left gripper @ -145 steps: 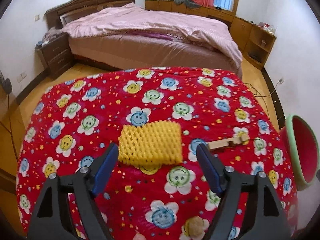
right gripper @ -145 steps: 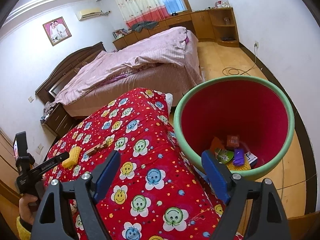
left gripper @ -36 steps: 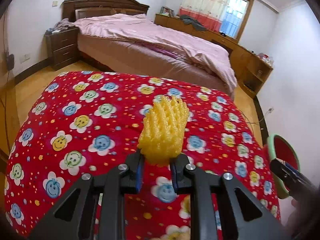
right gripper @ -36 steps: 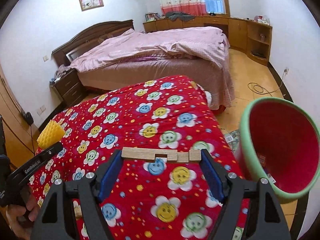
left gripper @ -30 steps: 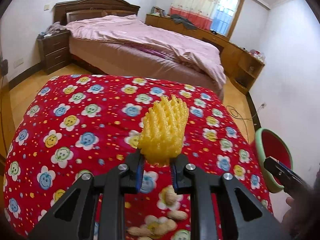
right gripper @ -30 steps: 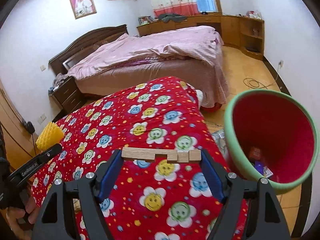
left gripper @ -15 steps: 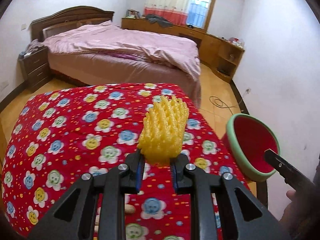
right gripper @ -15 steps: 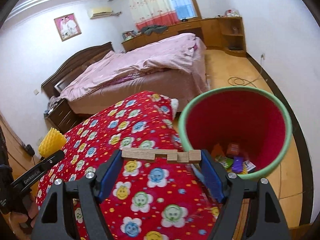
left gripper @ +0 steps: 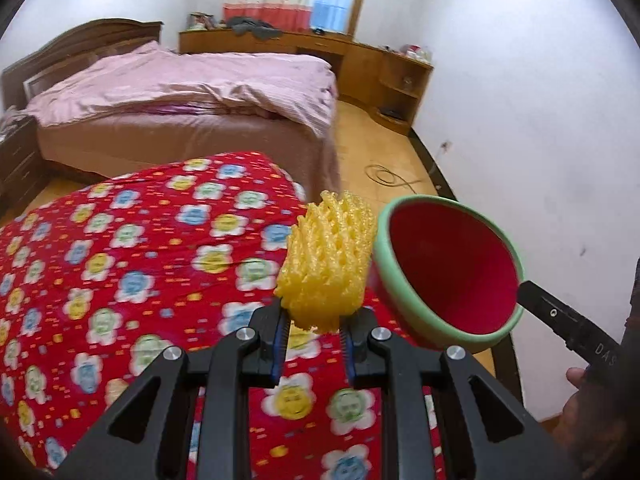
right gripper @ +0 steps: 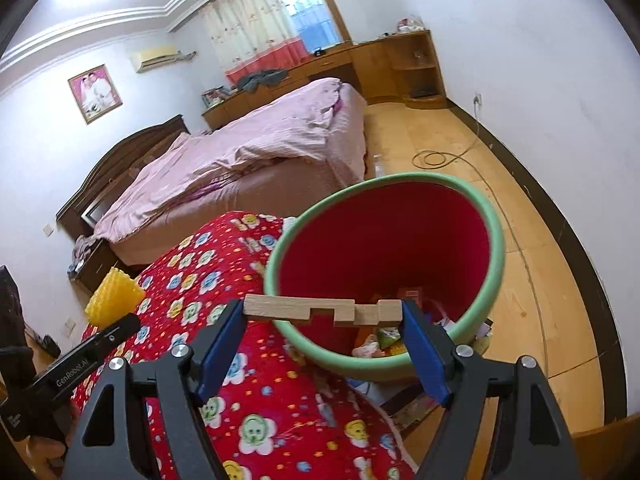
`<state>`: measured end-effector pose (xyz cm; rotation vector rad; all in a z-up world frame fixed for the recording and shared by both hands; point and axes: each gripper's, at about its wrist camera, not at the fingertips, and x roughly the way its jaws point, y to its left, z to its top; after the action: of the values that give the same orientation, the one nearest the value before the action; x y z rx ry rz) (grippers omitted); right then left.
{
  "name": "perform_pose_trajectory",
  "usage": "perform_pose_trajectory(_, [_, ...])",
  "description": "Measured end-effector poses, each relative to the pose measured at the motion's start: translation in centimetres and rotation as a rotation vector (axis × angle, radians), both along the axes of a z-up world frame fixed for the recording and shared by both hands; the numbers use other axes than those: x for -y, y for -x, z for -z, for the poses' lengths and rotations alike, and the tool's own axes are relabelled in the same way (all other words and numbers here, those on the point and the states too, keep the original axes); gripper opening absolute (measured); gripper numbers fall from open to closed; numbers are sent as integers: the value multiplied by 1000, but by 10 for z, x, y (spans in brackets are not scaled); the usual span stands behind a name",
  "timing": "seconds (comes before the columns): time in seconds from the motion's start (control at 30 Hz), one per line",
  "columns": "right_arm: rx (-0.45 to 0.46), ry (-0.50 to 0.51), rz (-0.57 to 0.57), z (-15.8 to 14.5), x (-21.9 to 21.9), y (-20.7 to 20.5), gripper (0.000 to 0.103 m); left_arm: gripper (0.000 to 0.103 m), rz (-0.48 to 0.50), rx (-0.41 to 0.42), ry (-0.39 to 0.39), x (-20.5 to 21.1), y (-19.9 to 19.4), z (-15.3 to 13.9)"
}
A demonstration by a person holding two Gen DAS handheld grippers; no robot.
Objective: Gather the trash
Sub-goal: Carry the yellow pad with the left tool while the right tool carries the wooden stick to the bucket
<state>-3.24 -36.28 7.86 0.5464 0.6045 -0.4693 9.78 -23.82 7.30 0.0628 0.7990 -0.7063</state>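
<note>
My left gripper (left gripper: 314,334) is shut on a yellow foam fruit net (left gripper: 326,258), which stands up from its jaws over the right edge of the red flower-print cloth (left gripper: 132,264). The net (right gripper: 114,294) also shows at the left of the right wrist view. My right gripper (right gripper: 322,314) is shut on a notched wooden piece (right gripper: 320,309), held lengthwise between the blue pads (right gripper: 222,340) above the near rim of the bin. The red bin with a green rim (right gripper: 494,240) stands on the floor beside the table, with several wrappers at its bottom. In the left wrist view the bin (left gripper: 448,272) lies right of the net.
A bed with a pink cover (left gripper: 180,92) fills the far side of the room. Wooden cabinets (left gripper: 392,80) line the far wall. A cable (right gripper: 438,158) coils on the wooden floor. A person's hand (left gripper: 588,408) holds the right gripper's handle at the right edge.
Both grippers have swung right, from over the cloth toward the bin. The bin has grown larger in both views, and the wooden piece now hangs over its rim. Both grips are unchanged.
</note>
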Motion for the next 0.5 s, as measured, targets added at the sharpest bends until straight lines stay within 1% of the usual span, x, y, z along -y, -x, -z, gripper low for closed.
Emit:
perform_pose_trajectory(0.17, [8, -10, 29, 4, 20, 9, 79, 21, 63, 7, -16, 34, 8, 4])
perform_pose_trajectory(0.5, [18, -34, 62, 15, 52, 17, 79, 22, 161, -42, -55, 101, 12, 25])
